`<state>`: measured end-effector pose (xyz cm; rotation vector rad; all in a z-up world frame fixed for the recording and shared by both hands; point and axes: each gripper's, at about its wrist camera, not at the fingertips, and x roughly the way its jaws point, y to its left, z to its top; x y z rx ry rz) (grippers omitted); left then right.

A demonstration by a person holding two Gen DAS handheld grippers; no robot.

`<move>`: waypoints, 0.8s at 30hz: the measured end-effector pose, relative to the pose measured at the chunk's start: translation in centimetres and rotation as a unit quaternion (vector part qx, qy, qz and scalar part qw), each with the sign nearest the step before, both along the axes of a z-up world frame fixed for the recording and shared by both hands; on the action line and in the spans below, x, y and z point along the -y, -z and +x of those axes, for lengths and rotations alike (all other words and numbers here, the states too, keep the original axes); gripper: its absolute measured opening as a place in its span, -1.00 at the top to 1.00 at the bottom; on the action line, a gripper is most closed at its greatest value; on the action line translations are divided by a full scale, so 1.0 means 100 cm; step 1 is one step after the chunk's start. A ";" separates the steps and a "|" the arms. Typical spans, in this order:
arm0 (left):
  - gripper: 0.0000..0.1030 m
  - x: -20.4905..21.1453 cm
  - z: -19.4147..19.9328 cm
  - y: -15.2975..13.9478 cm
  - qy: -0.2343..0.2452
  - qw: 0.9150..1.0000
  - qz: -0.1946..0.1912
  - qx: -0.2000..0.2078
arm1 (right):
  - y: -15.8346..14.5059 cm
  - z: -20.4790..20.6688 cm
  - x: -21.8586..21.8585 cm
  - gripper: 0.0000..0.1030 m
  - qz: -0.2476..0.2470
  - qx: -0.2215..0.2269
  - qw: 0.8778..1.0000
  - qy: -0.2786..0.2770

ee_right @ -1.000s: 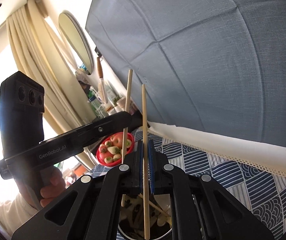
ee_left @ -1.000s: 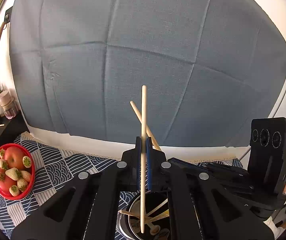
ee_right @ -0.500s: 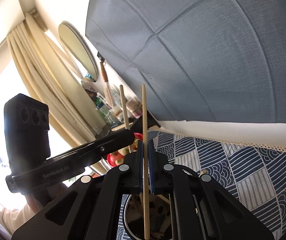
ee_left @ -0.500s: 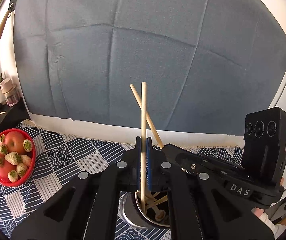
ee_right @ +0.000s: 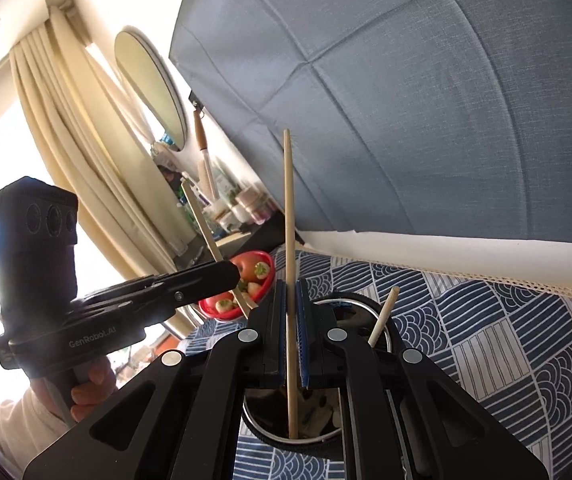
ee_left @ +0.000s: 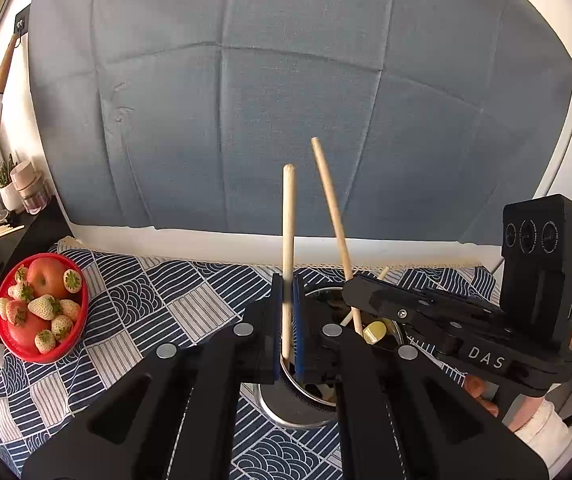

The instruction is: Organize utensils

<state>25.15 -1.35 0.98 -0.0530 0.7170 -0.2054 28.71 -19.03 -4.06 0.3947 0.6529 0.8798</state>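
Observation:
My left gripper (ee_left: 286, 320) is shut on a wooden chopstick (ee_left: 288, 216) that stands almost upright, its lower end at the rim of a metal utensil cup (ee_left: 282, 410). My right gripper (ee_right: 291, 332) is shut on a second chopstick (ee_right: 288, 208), whose lower end reaches inside the same cup (ee_right: 359, 305). In the left wrist view the right gripper (ee_left: 355, 292) comes in from the right over the cup, its chopstick (ee_left: 329, 200) leaning left. In the right wrist view the left gripper (ee_right: 232, 276) comes in from the left. Several wooden utensils, among them a handle (ee_right: 383, 316), stand in the cup.
A red bowl (ee_left: 4, 344) of strawberries and apples sits on the blue patterned tablecloth (ee_left: 158, 300) to the left. A black side shelf (ee_left: 26, 236) with jars and bottles stands beyond it. A blue-grey cloth (ee_left: 286, 100) hangs behind the table. A hand (ee_right: 86, 392) holds the left gripper's handle.
Both grippers have sunk toward the cup with their chopsticks still clamped. In the left wrist view the right gripper's chopstick has shifted from crossing mine to standing to its right.

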 end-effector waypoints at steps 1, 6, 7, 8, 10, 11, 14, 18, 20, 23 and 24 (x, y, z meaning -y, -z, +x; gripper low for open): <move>0.90 0.000 -0.001 0.000 0.001 1.000 0.001 -0.002 | -0.002 -0.004 0.000 0.90 -0.010 0.004 1.000 0.001; 0.90 -0.001 -0.008 0.003 0.003 1.000 0.003 -0.011 | -0.013 -0.021 -0.001 0.90 -0.053 0.023 0.998 -0.002; 0.90 -0.002 -0.009 0.003 -0.001 1.000 0.002 -0.012 | -0.014 -0.025 -0.003 0.90 -0.069 0.028 0.997 -0.002; 0.84 -0.003 -0.010 0.003 -0.001 1.000 0.001 -0.014 | -0.014 -0.029 -0.006 0.90 -0.083 0.030 0.996 -0.004; 0.72 -0.004 -0.012 0.003 -0.001 1.000 0.001 -0.017 | -0.016 -0.034 -0.009 0.85 -0.105 0.033 0.994 -0.005; 0.70 -0.004 -0.014 0.002 -0.001 1.000 0.003 -0.015 | -0.017 -0.037 -0.009 0.84 -0.116 0.035 0.993 0.001; 0.40 -0.006 -0.020 -0.002 -0.006 1.000 0.013 -0.008 | -0.022 -0.042 -0.004 0.64 -0.136 0.037 0.990 0.013; -0.21 -0.012 -0.032 -0.009 -0.014 1.000 0.017 0.008 | -0.034 -0.052 0.009 -0.18 -0.158 0.053 0.986 0.029; -0.42 -0.015 -0.037 -0.010 -0.022 0.999 0.027 0.011 | -0.039 -0.057 0.016 -0.23 -0.158 0.054 0.986 0.026; -0.62 -0.023 -0.045 -0.008 -0.032 0.999 0.030 0.009 | -0.044 -0.064 0.022 -0.38 -0.174 0.059 0.982 0.031; -0.72 -0.025 -0.048 -0.007 -0.035 0.999 0.028 0.006 | -0.044 -0.067 0.023 -0.42 -0.180 0.059 0.981 0.032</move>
